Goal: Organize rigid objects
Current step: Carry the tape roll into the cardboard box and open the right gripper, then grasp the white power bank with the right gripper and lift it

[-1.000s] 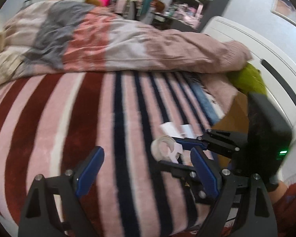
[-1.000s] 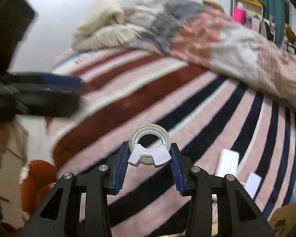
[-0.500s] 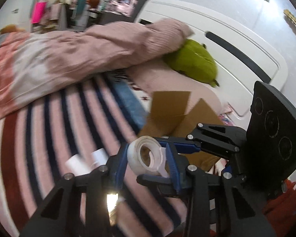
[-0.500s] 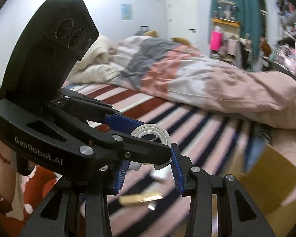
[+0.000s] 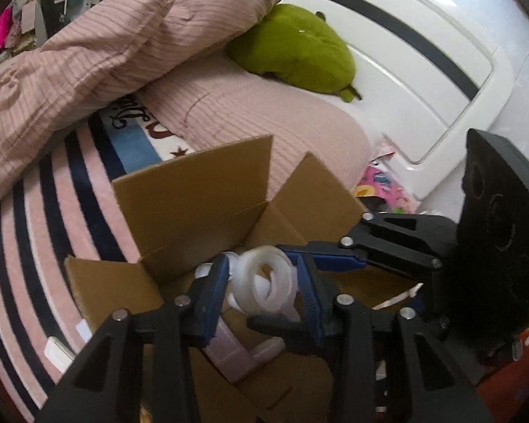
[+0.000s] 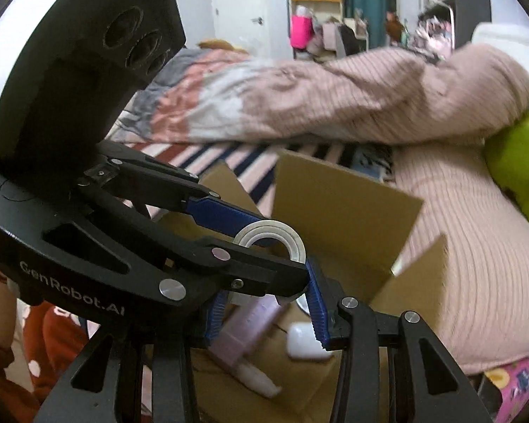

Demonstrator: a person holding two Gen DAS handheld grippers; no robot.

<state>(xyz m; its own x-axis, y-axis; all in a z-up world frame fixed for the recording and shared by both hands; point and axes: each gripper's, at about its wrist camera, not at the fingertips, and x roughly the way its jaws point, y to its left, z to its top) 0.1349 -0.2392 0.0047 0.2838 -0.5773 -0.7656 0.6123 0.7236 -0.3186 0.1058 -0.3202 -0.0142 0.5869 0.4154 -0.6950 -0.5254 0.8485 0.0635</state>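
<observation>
A white roll of tape (image 5: 264, 278) in a small plastic dispenser is held above an open cardboard box (image 5: 194, 190) on the bed. Both grippers close on it: my left gripper (image 5: 261, 289) from one side, my right gripper (image 6: 264, 303) from the other, crossing each other. The tape ring also shows in the right wrist view (image 6: 275, 239), partly hidden by the left gripper's arm. Inside the box (image 6: 338, 204) lie a pink rectangular item (image 6: 243, 331) and a white earbud case (image 6: 303, 345).
The box stands on a pink, navy and red striped blanket (image 5: 46, 218). A pink pillow (image 5: 264, 112), a bunched duvet (image 5: 105, 42) and a green plush (image 5: 296, 53) lie behind it by the white headboard (image 5: 423, 53). White small items (image 5: 56, 349) lie left of the box.
Both grippers carried the tape roll from over the striped blanket to above the open box. The left gripper, open and apart a second ago, has closed on the roll beside the right gripper.
</observation>
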